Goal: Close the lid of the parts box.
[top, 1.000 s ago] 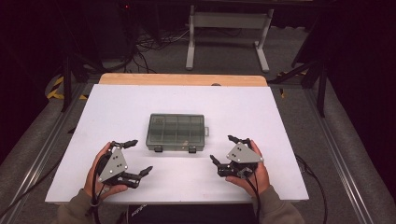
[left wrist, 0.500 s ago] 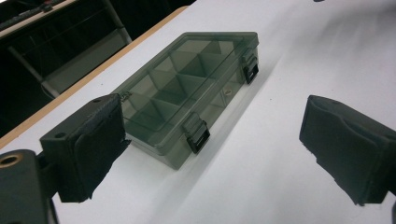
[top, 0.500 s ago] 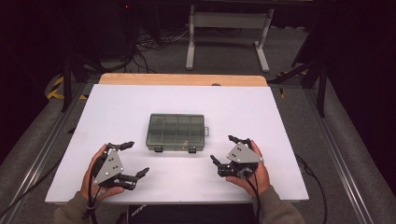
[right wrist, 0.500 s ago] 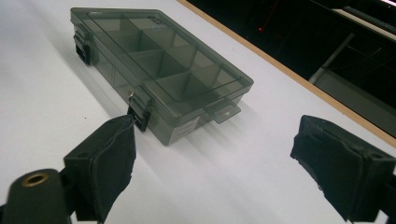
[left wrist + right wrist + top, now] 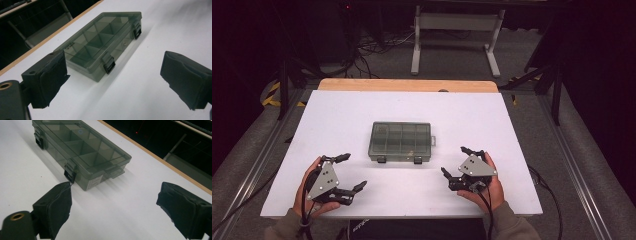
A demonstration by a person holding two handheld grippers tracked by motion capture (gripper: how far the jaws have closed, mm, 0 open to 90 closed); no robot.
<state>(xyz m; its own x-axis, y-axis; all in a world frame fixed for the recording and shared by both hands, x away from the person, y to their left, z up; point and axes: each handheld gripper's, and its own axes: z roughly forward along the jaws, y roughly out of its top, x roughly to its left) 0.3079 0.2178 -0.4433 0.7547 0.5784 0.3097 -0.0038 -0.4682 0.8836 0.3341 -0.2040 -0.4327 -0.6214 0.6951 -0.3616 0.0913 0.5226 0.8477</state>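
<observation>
A smoky see-through compartment box [image 5: 401, 142] lies shut in the middle of the white table [image 5: 362, 110], two black latches on its near side. My left gripper [image 5: 349, 171] is held by a hand at the near left, jaws wide open, empty. At the near right a hand holds my right gripper [image 5: 456, 161], open too and holding nothing. The left gripper view has the box [image 5: 100, 47] ahead between the spread jaws of the left gripper [image 5: 115, 82], lid closed. Past the jaws of the right gripper [image 5: 113, 207] the box [image 5: 80, 147] lies at the upper left.
A wooden strip [image 5: 407, 85] runs along the table's far edge. Beyond it stand a white metal frame [image 5: 457, 30] and cables on the dark floor. Rails run along both sides of the table.
My left gripper has drifted a little toward the near edge. The right gripper and the box have stayed put.
</observation>
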